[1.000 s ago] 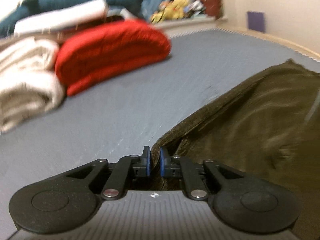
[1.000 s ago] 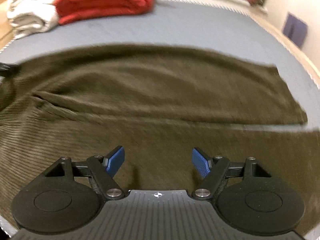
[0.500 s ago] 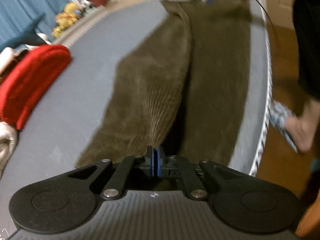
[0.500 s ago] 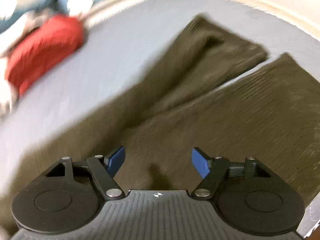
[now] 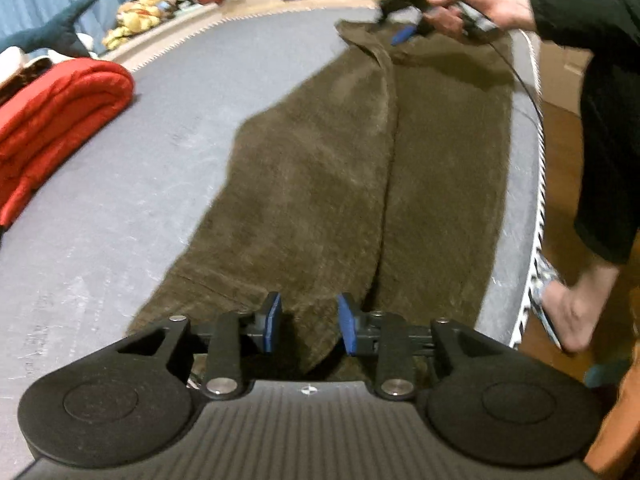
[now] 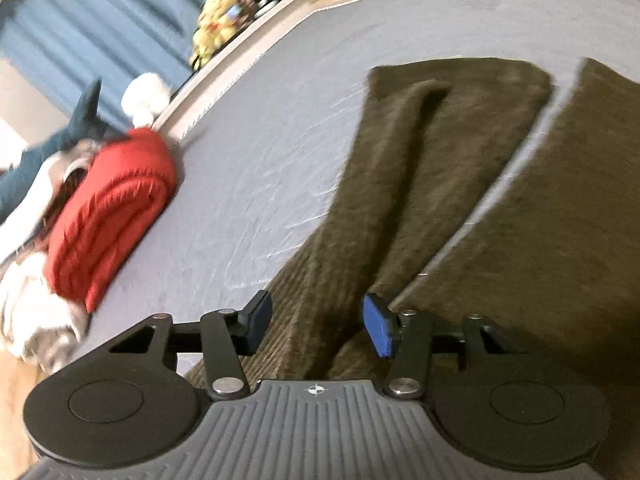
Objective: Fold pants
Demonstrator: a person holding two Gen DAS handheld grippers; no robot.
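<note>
The dark olive corduroy pants (image 5: pixel 340 168) lie lengthwise on the grey bed (image 5: pixel 120 208), the far leg partly laid over the near one. My left gripper (image 5: pixel 308 322) is open just above the waist end, with fabric between its blue pads but not pinched. My right gripper (image 5: pixel 404 34) shows in the left wrist view at the far leg ends, held by a hand. In the right wrist view the right gripper (image 6: pixel 316 324) is open over the pants (image 6: pixel 420 184), straddling a raised fold of the leg.
A folded red blanket (image 5: pixel 52 120) and white bedding (image 6: pixel 36 320) lie at the bed's far left. Stuffed toys (image 5: pixel 136 20) sit on a ledge before blue curtains. The bed's right edge (image 5: pixel 536 208) drops to wooden floor, where the person's legs and foot (image 5: pixel 568 312) stand.
My left gripper has opened and let go of the waist fabric. The right gripper has swung toward the leg ends, staying open.
</note>
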